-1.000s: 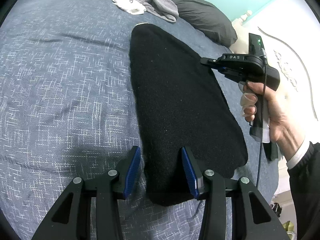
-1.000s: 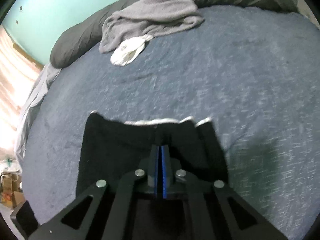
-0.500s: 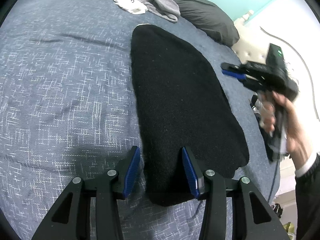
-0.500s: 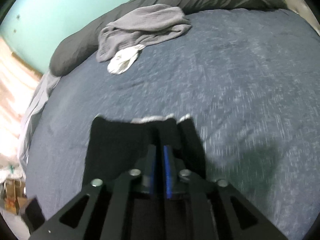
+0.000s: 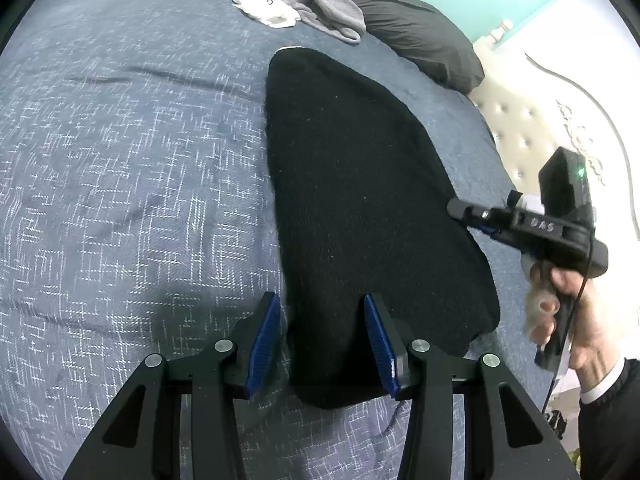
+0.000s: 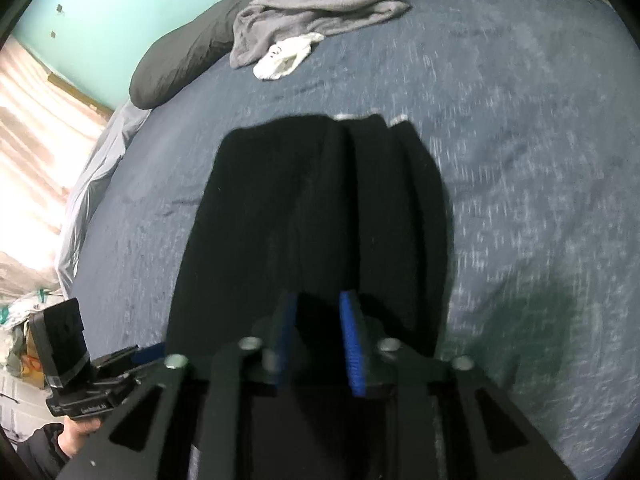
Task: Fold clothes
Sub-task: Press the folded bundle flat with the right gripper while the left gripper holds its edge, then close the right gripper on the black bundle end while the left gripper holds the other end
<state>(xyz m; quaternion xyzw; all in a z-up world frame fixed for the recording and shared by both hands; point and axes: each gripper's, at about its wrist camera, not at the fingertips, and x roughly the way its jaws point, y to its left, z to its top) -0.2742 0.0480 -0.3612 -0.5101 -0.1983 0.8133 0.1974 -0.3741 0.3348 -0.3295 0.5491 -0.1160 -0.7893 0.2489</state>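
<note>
Black knit garment (image 5: pixel 360 208) lies folded lengthwise into a long strip on the bed (image 5: pixel 120 160), under both claws. Left claw (image 5: pixel 324 340) hovers open over its near end; right claw (image 6: pixel 320 340) is closing, empty. Cross-folds remain, plus the grey clothes (image 6: pixel 320 0) beyond.

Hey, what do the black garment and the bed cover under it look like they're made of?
The black garment looks like a soft knit or fleece: matte, slightly fuzzy, with pale lint specks on it. The bed cover looks like woven cotton-type fabric: dull navy with a fine white crosshatch print and shallow creases. Exact fibres can't be told from these views.
</note>
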